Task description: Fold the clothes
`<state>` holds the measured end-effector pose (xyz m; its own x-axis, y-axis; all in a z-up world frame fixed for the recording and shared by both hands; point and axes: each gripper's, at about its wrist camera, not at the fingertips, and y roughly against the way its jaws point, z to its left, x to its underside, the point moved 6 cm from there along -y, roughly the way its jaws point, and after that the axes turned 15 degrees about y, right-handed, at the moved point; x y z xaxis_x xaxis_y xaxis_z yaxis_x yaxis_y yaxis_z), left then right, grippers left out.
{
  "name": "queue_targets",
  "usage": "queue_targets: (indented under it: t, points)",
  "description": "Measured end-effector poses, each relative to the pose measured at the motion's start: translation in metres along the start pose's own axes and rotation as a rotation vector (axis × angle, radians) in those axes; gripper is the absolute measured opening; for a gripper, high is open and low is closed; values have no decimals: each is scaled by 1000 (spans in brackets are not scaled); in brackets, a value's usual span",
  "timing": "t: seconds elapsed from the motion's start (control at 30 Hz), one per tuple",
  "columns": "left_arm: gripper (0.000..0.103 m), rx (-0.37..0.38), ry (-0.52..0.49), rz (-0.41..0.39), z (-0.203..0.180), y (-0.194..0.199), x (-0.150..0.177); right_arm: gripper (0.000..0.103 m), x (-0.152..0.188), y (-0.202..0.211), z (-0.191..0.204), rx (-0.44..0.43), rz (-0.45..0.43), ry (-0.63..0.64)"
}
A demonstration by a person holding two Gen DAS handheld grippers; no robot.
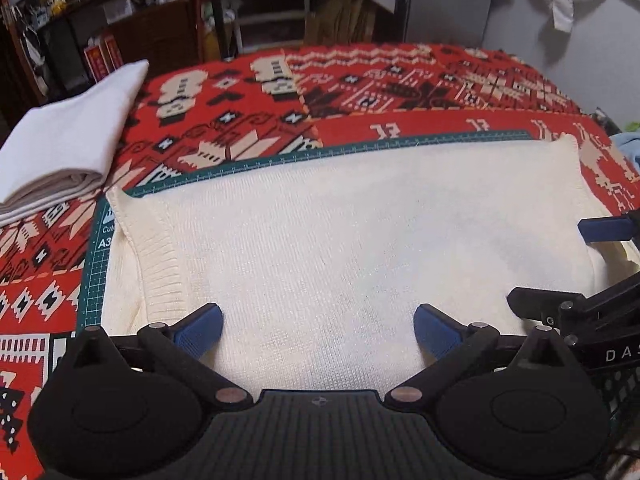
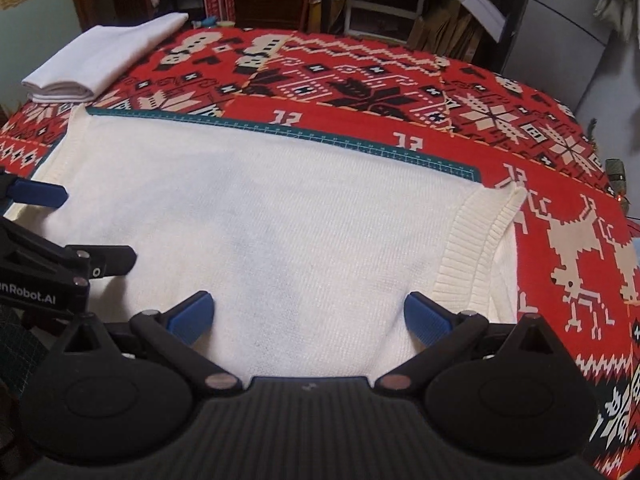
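A cream sweater lies flat on the green mat, covering all but the mat's far and left edges. Left gripper and right gripper hover released over its near edge. Folded cloth sits beyond the mat's far-left corner.

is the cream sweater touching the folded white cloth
Apart. The left wrist view shows red patterned blanket and a strip of green cutting mat between the cream sweater and the folded white cloth.

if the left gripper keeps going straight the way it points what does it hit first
Most likely the cream knit garment right ahead of the open left gripper; beyond it lie the green cutting mat edge and the red patterned cloth. Height above the knit is unclear.
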<state>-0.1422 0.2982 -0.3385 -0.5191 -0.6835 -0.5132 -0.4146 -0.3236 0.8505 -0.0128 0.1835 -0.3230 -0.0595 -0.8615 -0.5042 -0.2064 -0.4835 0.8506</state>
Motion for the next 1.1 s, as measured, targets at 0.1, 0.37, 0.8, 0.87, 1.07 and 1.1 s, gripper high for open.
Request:
queue_targets:
  t: [0.1,0.37,0.8,0.87,1.07,1.1]
  points:
    - [103,-15,6,32,-1,-2,-3,103,-3,-2,-1,-4,18,2]
    - [103,-27,21,55,-2,-2,-6,103,-3,-3,1,3,21,3]
    - [93,-33,51,79,-2,2,-12,102,0,7,2,13,-1,-53]
    - [83,11,66,52,-2,12,-14,100,-2,16,2,17,-29,-81]
    - [72,198,124,-56,-3,52,-29,83,-15,49,-5,37,-152,-143]
    - [66,223,131,-62,-3,53,-32,76,-18,53,-6,35,-168,-152]
